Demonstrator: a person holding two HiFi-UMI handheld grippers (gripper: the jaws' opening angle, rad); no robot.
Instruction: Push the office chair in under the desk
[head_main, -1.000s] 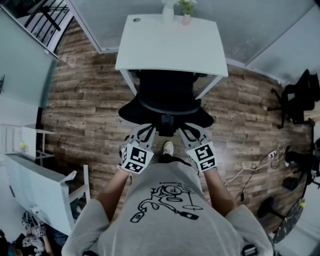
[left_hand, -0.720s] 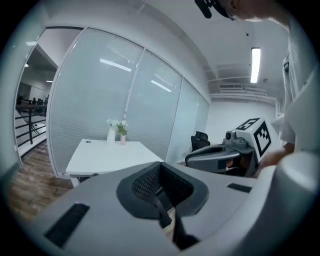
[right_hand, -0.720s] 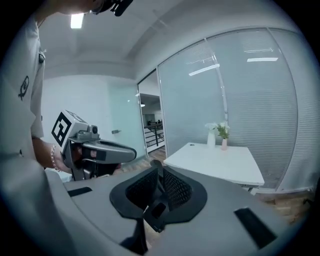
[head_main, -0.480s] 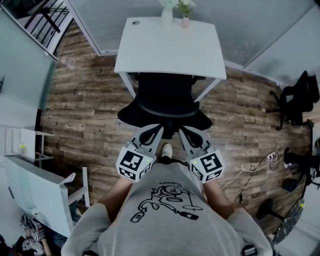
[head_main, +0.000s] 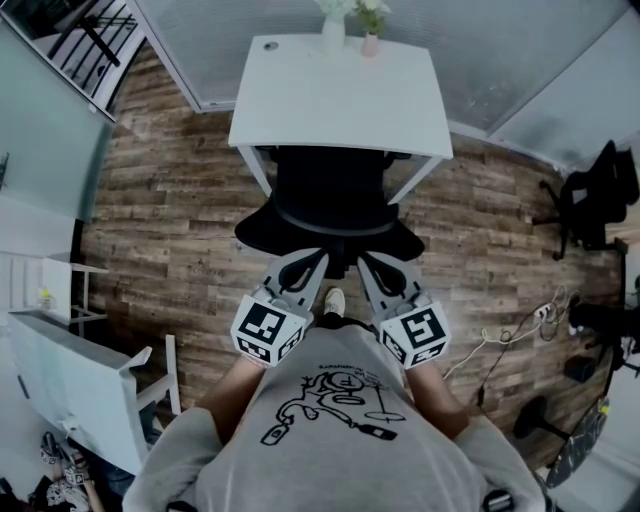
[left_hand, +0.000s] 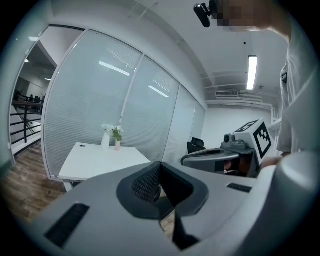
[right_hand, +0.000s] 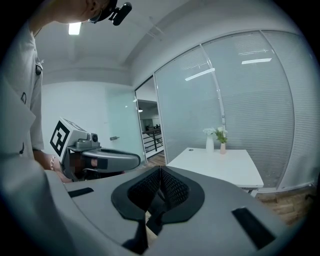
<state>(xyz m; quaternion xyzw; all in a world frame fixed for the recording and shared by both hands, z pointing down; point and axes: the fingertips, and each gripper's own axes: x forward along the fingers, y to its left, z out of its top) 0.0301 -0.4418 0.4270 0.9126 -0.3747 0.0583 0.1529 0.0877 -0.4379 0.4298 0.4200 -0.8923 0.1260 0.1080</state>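
Two grippers, jaws fully closed, nothing held: left gripper (head_main: 316, 258), right gripper (head_main: 366, 258). Office chair (head_main: 335, 205) at 12 o'clock just beyond them, partly under desk (head_main: 340, 100).

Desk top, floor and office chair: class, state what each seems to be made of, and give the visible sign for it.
Desk top: smooth, matt white, probably laminated board; even surface with no grain.
Floor: wood or wood-look laminate; brown planks with grain and staggered joints.
Office chair: matt black, perhaps fabric or mesh on plastic; too dark to settle.
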